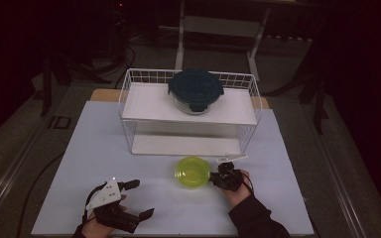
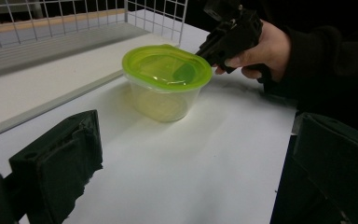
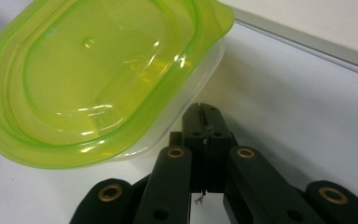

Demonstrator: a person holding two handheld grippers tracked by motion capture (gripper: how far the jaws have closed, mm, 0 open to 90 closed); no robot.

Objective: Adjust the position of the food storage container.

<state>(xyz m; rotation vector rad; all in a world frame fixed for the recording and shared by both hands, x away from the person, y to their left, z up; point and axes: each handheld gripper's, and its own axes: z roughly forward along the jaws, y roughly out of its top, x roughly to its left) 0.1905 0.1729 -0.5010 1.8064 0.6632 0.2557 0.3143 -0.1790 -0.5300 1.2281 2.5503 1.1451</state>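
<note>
We note the right gripper (image 3: 204,112), jaws pressed together on nothing, nudging the green-lidded tub (image 1: 192,171) sitting just before the wire rack (image 1: 129,94), left gripper (image 1: 140,199) spread and idle; pushing near the rim could tip or skid the tub.

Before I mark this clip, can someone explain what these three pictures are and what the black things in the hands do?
A person holds a black two-jaw gripper in each hand. One picture looks down from above; the other two come from cameras riding on the grippers. On the white table stands a wire rack with a dark-lidded container on its upper shelf. In front sits a green-lidded tub. The right gripper, jaws shut, presses against the tub's wall under the lid rim. The left gripper rests open, holding nothing.
</note>
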